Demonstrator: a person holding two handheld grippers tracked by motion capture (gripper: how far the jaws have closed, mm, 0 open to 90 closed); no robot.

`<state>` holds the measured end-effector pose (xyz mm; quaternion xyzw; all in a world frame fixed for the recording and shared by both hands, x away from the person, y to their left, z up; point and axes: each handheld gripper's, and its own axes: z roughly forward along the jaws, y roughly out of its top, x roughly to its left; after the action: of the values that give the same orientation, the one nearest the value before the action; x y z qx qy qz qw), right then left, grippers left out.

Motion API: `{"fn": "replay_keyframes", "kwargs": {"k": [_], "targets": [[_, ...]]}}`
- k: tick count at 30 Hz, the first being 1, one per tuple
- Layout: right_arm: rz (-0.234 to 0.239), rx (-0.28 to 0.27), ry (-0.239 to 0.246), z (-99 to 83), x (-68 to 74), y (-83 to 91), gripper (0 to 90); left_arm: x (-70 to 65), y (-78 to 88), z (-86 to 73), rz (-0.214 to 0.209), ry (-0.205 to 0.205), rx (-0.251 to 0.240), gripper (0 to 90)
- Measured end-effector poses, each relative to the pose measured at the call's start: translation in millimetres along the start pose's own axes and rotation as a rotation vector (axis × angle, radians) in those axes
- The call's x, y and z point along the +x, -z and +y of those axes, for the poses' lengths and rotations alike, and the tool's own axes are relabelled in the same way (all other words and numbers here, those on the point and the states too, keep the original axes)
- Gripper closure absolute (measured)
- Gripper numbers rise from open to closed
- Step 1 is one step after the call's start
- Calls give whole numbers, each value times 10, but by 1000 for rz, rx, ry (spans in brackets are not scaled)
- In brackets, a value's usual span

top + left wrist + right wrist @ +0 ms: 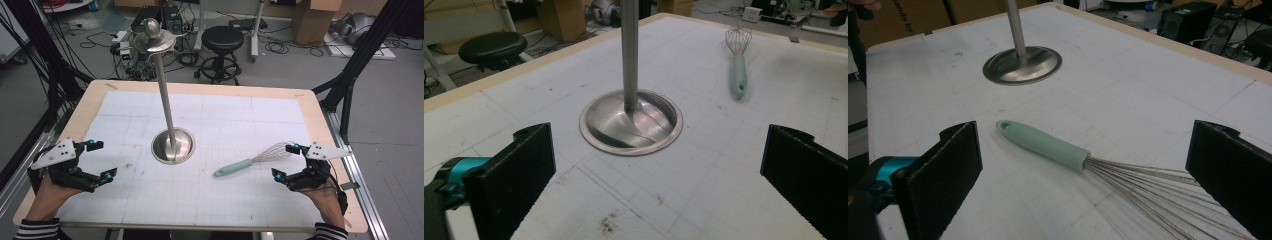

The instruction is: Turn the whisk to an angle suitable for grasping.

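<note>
— Right claw [286, 161], item one: jaws spread wide, nothing gripped, straddling the wire head of the whisk [252, 162]. I judge I hold it there to close on the wires.

— Whisk's position?

— Flat on the white mat [240, 120], at four o'clock from the steel stand [172, 145], green handle pointing toward the stand's dish base.

— Left claw?

— Left claw [102, 159], item two: jaws equally apart, empty, parked at eight o'clock from the stand, well apart from the whisk.

Metal stand [172, 145] mid-table; whisk [255, 161] right of it; left gripper [101, 160], right gripper [285, 161] jaws apart.
</note>
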<state>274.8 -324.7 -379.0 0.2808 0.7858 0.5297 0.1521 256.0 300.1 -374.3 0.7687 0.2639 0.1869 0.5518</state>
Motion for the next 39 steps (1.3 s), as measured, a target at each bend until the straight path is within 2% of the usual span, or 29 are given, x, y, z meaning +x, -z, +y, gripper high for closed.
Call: {"fn": "replay_keyframes", "kwargs": {"k": [6,11,15,21,26,31,37,39], "targets": [[-14,0,8,93,16,-22,6,3,-8,-3,-5,2,0,17],[10,23,42,222,8,-67,6,3,12,11,-1,3,-3,17],[29,71,64,337,3,-125,6,6,17,18,0,-2,-3,17],[99,138,125,533,-2,-226,6,3,8,7,-1,-3,10,17],[126,173,162,660,-23,-284,6,-9,-1,8,0,-12,22,17],[153,256,228,797,17,-360,6,-7,8,13,0,-12,15,17],[197,356,270,913,47,-470,6,-12,-3,4,-3,-13,25,17],[208,369,277,928,48,-488,6,-12,-3,4,-5,-14,27,17]]}}
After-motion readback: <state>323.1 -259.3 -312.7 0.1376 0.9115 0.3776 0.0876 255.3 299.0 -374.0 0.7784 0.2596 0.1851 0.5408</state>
